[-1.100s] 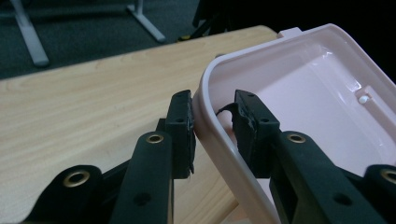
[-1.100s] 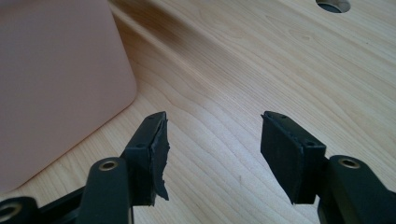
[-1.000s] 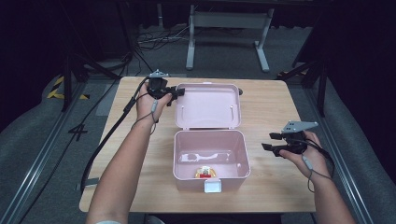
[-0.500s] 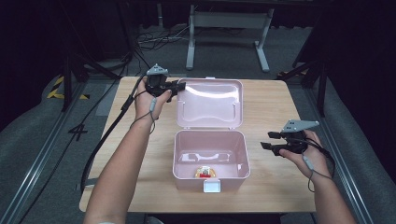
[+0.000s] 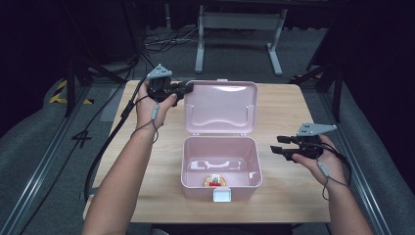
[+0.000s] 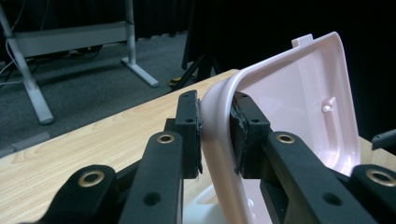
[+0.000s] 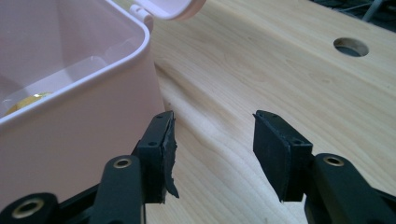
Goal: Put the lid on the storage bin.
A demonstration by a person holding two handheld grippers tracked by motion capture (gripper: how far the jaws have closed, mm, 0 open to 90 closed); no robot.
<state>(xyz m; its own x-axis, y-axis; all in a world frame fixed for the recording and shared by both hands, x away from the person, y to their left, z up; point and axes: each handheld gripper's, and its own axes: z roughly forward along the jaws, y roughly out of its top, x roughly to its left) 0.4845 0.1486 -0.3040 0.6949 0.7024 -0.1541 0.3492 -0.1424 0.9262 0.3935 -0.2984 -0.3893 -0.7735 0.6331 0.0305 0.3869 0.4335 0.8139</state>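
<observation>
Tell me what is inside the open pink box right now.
Inside the pink box, a small yellow and red item lies near the front wall; what it is cannot be told. The rest of the floor looks bare, though the front wall hides the strip just behind it.

**Around my workspace**

I work at a light wooden tabletop [image 5: 293, 112] with a round hole [image 7: 350, 46] cut through it near one edge. Beyond its far side a grey metal stand [image 5: 240, 29] rests on the grey carpeted floor [image 5: 39, 161], with black cables [image 5: 156, 41] lying loose beside it. Yellow-and-black tape [image 5: 61, 93] marks the floor to my left.
</observation>
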